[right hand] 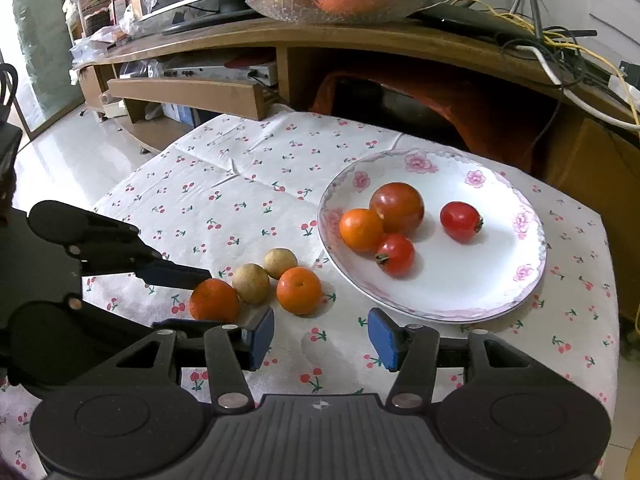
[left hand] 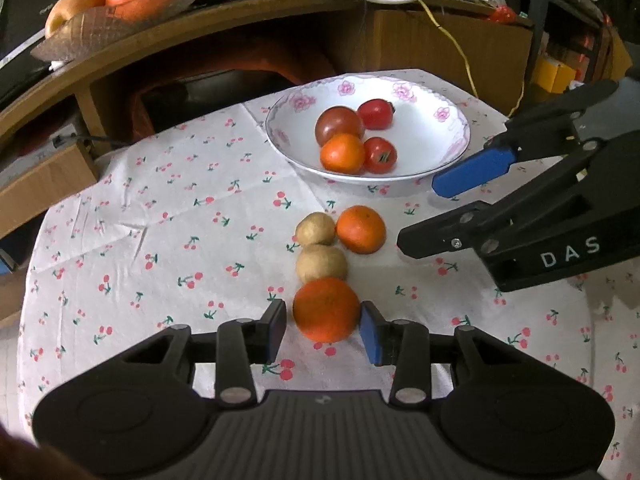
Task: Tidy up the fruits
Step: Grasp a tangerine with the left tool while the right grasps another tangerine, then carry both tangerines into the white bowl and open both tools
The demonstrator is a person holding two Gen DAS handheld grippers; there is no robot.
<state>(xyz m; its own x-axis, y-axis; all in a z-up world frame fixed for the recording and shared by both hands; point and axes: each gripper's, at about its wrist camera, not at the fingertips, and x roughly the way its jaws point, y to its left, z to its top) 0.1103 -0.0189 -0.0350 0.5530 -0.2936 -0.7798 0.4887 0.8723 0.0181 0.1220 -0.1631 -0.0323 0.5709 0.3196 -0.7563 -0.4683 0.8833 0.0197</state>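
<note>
You are viewing both fisheye frames under soft, even daylight. In the right wrist view, light is entering from the glass door (right hand: 44, 52) at far left, and glare is washing out the floor (right hand: 76, 148) beside it. Short, faint shadows are falling beneath the fruit on the cherry-print tablecloth (left hand: 160, 220). Straight shelf edges (left hand: 240, 16) are bowing strongly toward the borders, the corners are darkening, and the distant clutter is looking slightly soft.

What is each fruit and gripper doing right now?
Left gripper: open, astride nearest orange.
Nearest orange: on the cloth, between its fingers.
Right gripper: open, empty.
Two potatoes: on cloth, touching.
Other orange: on cloth.
Bowl: holds three tomatoes, one orange.
</note>
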